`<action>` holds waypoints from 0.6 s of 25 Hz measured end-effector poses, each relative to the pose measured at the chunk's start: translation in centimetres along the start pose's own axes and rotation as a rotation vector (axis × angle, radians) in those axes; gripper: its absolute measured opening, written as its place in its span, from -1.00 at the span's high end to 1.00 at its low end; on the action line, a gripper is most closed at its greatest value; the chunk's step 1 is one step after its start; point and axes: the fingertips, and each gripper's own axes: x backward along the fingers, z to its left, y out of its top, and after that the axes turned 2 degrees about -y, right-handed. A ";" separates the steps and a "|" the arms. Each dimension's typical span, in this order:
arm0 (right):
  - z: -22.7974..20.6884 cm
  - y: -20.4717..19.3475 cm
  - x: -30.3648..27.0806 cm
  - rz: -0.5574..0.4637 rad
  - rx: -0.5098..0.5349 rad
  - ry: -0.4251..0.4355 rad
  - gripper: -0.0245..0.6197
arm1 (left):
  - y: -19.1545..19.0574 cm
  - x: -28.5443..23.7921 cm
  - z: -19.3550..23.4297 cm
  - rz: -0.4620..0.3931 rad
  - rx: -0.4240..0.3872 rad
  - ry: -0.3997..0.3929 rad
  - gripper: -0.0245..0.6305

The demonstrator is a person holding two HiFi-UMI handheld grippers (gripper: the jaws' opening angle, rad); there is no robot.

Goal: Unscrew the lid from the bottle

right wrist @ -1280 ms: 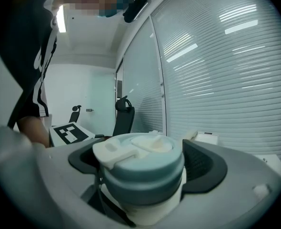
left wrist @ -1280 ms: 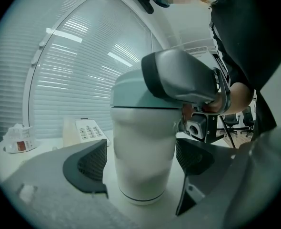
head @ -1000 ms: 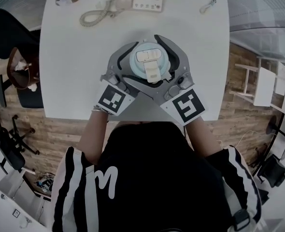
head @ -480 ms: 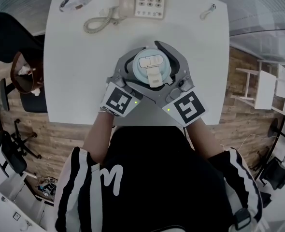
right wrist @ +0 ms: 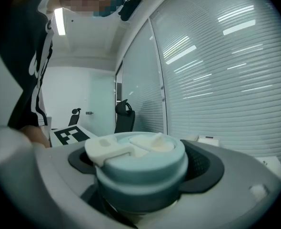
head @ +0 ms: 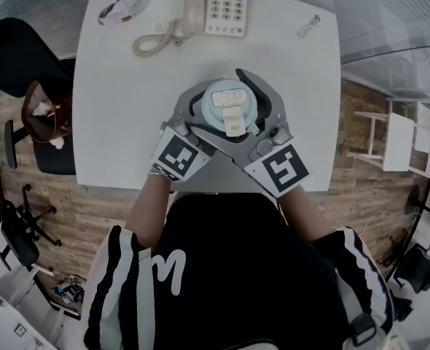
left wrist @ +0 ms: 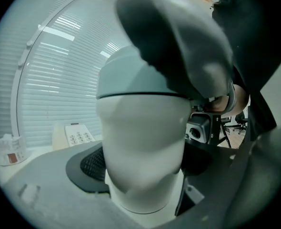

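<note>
Crossing over one another in the head view, the left gripper (head: 204, 115) and the right gripper (head: 253, 111) both wrap a pale blue round lid with a white flip cap (head: 229, 102), which stands near the middle of a white rectangular table (head: 113, 122); a cream push-button telephone (head: 226, 2) lies well apart at the far edge, and from above the lid hides what is beneath it. In the left gripper view a white plastic bottle (left wrist: 143, 151) stands upright between this gripper's dark ribbed pads (left wrist: 93, 163), the jaws drawn in against its lower body on both sides, while the lid sits on top, closed down to a thin dark seam with no gap that I can see, and a jaw of the other gripper curves over it. In the right gripper view the jaws are closed in round the lid at its rim, a dark pad touching each side, the flip cap lying flat between them. I judge the step in hand to be the hold before or during the twist, as the lid looks fully seated. The next move seems to call for the right gripper to turn the lid about the bottle's upright axis while the left one keeps the body from spinning; with the two crossed so closely, each turn is probably short, and a fresh grip may be needed before the thread lets go
</note>
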 end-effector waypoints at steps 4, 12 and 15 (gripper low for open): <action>1.0 2.4 0.8 -0.007 0.014 0.011 -0.58 | 2.6 1.0 -0.4 -0.012 -0.021 0.018 -0.39; 3.3 6.6 2.5 -0.033 0.032 0.027 -0.58 | 6.7 3.0 -2.1 -0.017 -0.037 0.042 -0.39; 4.1 8.0 3.2 -0.040 0.032 0.023 -0.58 | 8.1 3.6 -2.9 -0.023 -0.026 0.041 -0.39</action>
